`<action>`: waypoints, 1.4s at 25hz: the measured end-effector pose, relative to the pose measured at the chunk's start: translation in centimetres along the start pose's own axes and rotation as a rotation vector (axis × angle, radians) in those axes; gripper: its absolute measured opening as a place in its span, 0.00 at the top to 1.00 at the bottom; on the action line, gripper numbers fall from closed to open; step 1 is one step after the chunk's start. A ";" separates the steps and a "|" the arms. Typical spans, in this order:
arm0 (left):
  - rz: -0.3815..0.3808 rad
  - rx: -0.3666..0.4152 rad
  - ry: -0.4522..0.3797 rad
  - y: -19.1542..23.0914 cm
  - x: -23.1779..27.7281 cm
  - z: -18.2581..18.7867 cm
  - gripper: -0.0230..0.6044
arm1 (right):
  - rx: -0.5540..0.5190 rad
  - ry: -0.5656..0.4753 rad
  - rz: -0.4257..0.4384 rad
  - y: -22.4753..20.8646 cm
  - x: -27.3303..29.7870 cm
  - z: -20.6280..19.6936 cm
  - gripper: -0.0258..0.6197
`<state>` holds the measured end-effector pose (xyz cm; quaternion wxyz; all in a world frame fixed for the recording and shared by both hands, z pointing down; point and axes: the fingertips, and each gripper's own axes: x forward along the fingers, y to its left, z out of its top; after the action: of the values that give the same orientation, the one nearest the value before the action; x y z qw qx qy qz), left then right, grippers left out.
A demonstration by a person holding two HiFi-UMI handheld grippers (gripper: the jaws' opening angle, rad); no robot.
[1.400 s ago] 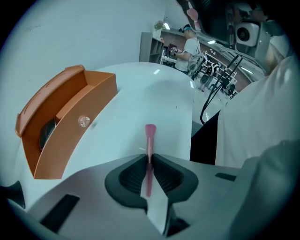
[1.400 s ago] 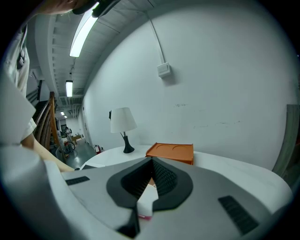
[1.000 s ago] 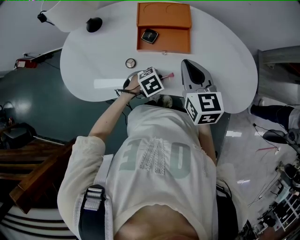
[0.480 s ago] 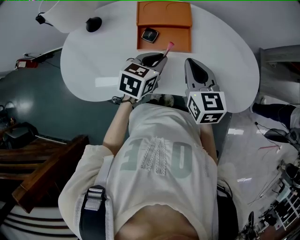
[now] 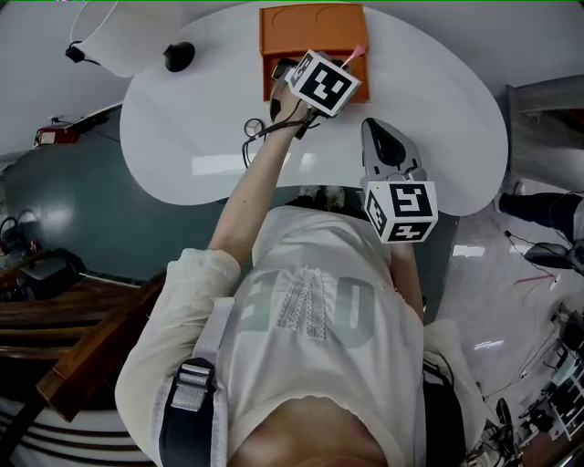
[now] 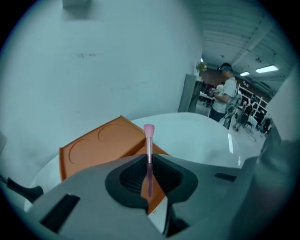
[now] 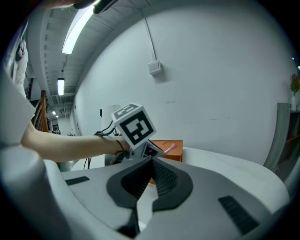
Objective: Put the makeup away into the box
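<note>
My left gripper point(image 5: 343, 66) is shut on a thin pink makeup brush point(image 6: 149, 154), whose pink bristles point(image 5: 359, 52) stick out past the jaws. It hangs over the open orange box point(image 5: 310, 27) at the far side of the white table point(image 5: 182, 137). In the left gripper view the box's lid point(image 6: 101, 145) lies just beyond the jaws. A dark compact point(image 5: 279, 69) sits in the box, partly hidden by the hand. A small round compact point(image 5: 253, 128) rests on the table left of the arm. My right gripper point(image 5: 383, 137) hovers near the front edge, shut and holding nothing.
A black rounded object point(image 5: 178, 57) lies at the table's far left, beside a white lamp-like shape with a cable point(image 5: 119, 36). In the right gripper view the left gripper's marker cube point(image 7: 133, 125) is in front of the box point(image 7: 171, 143). A wall stands behind the table.
The left gripper has risen from the table's near edge and carried the pink brush away over the orange box, turning as it went. The right gripper has stayed put.
</note>
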<state>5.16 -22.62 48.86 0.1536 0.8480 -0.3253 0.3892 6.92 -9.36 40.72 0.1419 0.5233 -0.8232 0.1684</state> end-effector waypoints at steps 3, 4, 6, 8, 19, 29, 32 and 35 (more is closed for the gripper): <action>-0.002 0.028 0.095 0.5 2.6 -1.2 0.88 | 0.010 0.008 -0.024 -0.7 -0.4 -0.5 0.96; -0.006 0.028 0.122 0.5 3.2 -1.8 0.88 | 0.017 0.008 -0.036 -1.1 -0.6 -0.6 0.96; -0.018 0.033 0.158 0.6 4.3 -2.6 0.88 | 0.034 0.006 -0.061 -1.8 -1.1 -0.7 0.96; -0.027 0.037 0.175 0.8 5.0 -3.1 0.89 | 0.051 -0.004 -0.086 -2.5 -1.6 -0.6 0.96; -0.038 0.047 0.188 1.0 6.9 -3.1 0.88 | 0.073 0.010 -0.141 -3.6 -2.8 -1.0 0.96; -0.054 0.021 0.090 0.0 4.4 -1.5 0.70 | 0.059 -0.010 -0.122 -2.5 -2.5 -1.0 0.96; -0.034 0.007 0.043 0.1 2.4 -1.1 0.73 | 0.056 -0.019 -0.096 -1.8 -2.3 -0.6 0.96; -0.004 -0.004 -0.066 0.0 -0.4 0.3 0.95 | 0.022 -0.040 -0.086 -1.8 -2.1 0.6 0.96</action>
<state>5.15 -22.65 48.35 0.1452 0.8607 -0.3295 0.3600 9.43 -8.62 39.53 0.1269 0.5629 -0.8007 0.1608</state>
